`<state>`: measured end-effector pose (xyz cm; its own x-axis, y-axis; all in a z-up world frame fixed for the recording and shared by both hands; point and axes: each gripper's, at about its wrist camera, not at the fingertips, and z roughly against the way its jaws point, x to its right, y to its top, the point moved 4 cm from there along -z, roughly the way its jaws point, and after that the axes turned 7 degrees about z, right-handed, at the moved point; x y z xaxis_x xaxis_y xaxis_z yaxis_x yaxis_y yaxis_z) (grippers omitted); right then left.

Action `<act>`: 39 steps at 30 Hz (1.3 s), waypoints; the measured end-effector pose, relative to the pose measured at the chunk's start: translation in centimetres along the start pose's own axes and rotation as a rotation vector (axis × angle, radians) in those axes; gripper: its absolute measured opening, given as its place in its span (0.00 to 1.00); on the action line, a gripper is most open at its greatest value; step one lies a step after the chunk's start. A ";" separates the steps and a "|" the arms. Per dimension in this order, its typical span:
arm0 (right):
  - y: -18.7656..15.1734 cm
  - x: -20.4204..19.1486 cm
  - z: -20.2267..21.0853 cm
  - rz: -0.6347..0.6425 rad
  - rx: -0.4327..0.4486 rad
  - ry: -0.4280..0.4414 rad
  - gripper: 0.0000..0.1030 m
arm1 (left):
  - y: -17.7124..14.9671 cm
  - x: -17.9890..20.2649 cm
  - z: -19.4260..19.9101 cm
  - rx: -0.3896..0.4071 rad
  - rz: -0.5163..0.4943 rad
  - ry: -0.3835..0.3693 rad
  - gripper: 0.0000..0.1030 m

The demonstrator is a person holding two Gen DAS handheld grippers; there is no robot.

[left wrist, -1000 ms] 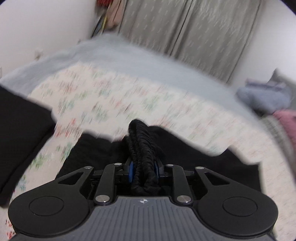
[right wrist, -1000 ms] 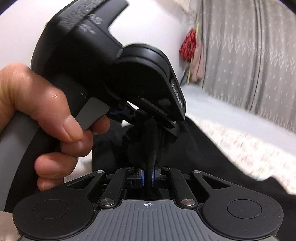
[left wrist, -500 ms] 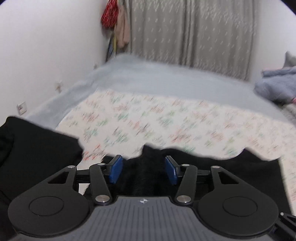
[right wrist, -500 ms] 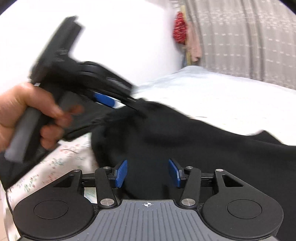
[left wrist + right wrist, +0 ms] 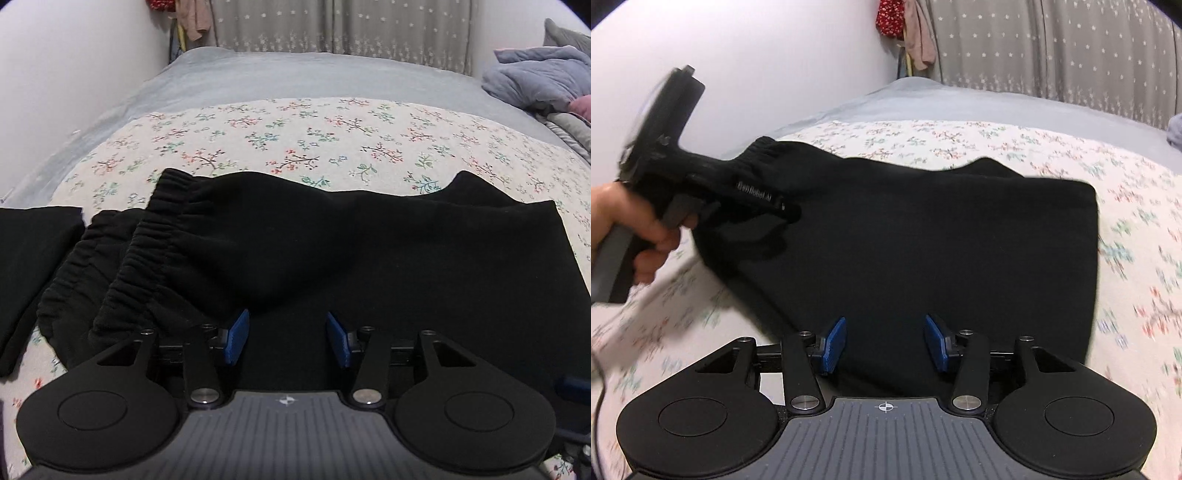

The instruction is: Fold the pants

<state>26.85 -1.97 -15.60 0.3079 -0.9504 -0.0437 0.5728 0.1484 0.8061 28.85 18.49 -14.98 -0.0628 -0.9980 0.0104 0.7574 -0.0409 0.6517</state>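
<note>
Two grippers hang over one pair of black pants (image 5: 332, 251) that lies folded on the bed's floral sheet (image 5: 295, 133). In the left wrist view the pants fill the middle of the picture, with the gathered elastic waistband (image 5: 155, 236) running from nine o'clock up toward eleven, and a straight folded edge at three o'clock. The left gripper (image 5: 287, 341) sits at six o'clock; its jaws stand about half open and are closing slightly, their blue pads (image 5: 236, 338) apart from each other with black cloth lying below the gap, none pinched. A second dark folded garment (image 5: 33, 254) lies at nine o'clock, just beside the waistband. A grey blanket (image 5: 535, 81) is heaped at two o'clock, and a grey star-print curtain (image 5: 332, 33) hangs at twelve.

In the right wrist view the right gripper (image 5: 885, 345) is likewise at six o'clock, jaws partly open and closing a little, over the cloth but gripping nothing. At nine o'clock a hand (image 5: 635, 229) holds the other gripper by its handle, its front end over the waistband end of the pants; that part is blurred.
</note>
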 end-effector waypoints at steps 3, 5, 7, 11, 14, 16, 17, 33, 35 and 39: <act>-0.7 0.2 1.8 -0.001 -0.024 0.032 0.44 | -0.4 0.8 0.8 -0.001 -0.004 0.038 0.57; -0.5 1.1 3.4 0.001 -0.041 0.016 0.44 | -0.5 2.0 2.6 0.035 -0.005 0.000 0.57; -0.8 2.5 5.9 -0.056 0.004 0.009 0.46 | -0.8 3.5 4.4 0.071 -0.018 -0.070 0.57; -3.4 7.1 8.3 -0.344 0.042 0.019 0.48 | -2.6 7.0 5.0 0.021 -0.046 -0.155 0.57; -5.9 9.6 7.9 -0.552 0.027 0.089 0.48 | -4.1 8.1 3.1 -0.086 -0.029 -0.137 0.57; -7.2 10.8 7.7 -0.709 0.075 0.189 0.48 | -4.5 8.4 3.0 -0.071 -0.044 -0.109 0.58; -7.6 11.3 7.5 -0.773 0.092 0.221 0.48 | -4.6 8.5 3.2 -0.072 -0.049 -0.099 0.58; -8.3 10.0 3.0 -1.082 0.214 0.290 0.18 | -4.1 8.2 2.6 -0.082 -0.017 -0.092 0.58; -8.0 9.5 2.9 -1.042 0.212 0.240 0.15 | -4.1 8.3 2.7 -0.083 -0.015 -0.092 0.58; -6.6 9.2 4.4 -0.931 0.222 0.167 0.13 | -3.9 8.4 3.0 -0.086 0.019 -0.130 0.58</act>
<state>22.55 -12.86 -18.75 -0.0821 -0.6076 -0.7900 0.4903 -0.7147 0.4987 23.45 10.41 -15.12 -0.1274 -0.9840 0.1244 0.8120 -0.0315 0.5828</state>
